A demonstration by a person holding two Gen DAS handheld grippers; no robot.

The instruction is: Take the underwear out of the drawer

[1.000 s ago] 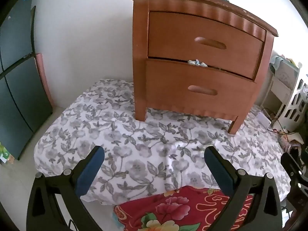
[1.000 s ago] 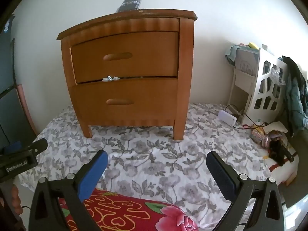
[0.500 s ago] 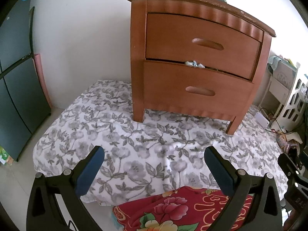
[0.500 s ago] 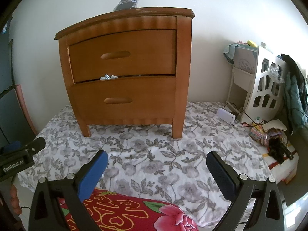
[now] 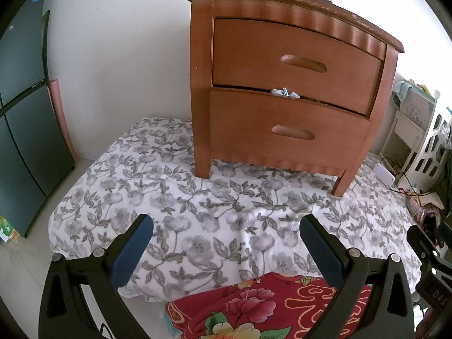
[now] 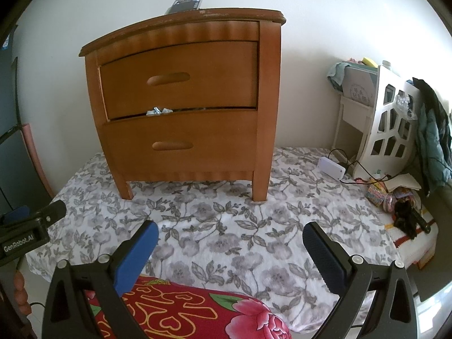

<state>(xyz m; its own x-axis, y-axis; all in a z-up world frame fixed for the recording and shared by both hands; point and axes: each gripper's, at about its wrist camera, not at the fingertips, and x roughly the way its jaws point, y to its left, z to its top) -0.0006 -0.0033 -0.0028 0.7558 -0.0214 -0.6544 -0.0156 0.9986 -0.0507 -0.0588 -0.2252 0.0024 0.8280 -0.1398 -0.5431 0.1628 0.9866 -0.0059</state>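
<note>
Over the last second both grippers have crept closer to the wooden nightstand (image 5: 285, 84), which now fills more of each wrist view and sits a little higher in the frame than it did. Nothing else has altered: both drawers are in the same position, and no contact has been made.

The left gripper (image 5: 226, 240) hangs released, its blue pads spread wide with only the grey floral bedsheet (image 5: 175, 197) between them. The right gripper (image 6: 230, 243) is equally slack and holds nothing. Below and nearest both tools lies a red floral blanket (image 6: 183, 310).

Ahead of and above both grippers, a small pale scrap of fabric, most likely the underwear (image 5: 284, 92), pokes out of the narrow gap between the upper drawer (image 5: 293, 62) and the lower drawer (image 5: 285, 132). From the left tool it lies up and slightly right; from the right tool, up and to the left. The scrap rests on the lower drawer's top edge, so that drawer probably holds it and stands barely ajar.

The task is judged to be in its approach stage. The shift forward suggests a reach for the lower drawer's recessed handle (image 5: 293, 132), straight ahead of the left gripper. A dark remote control (image 6: 186, 1) lies on top of the nightstand, well clear of the work.
</note>
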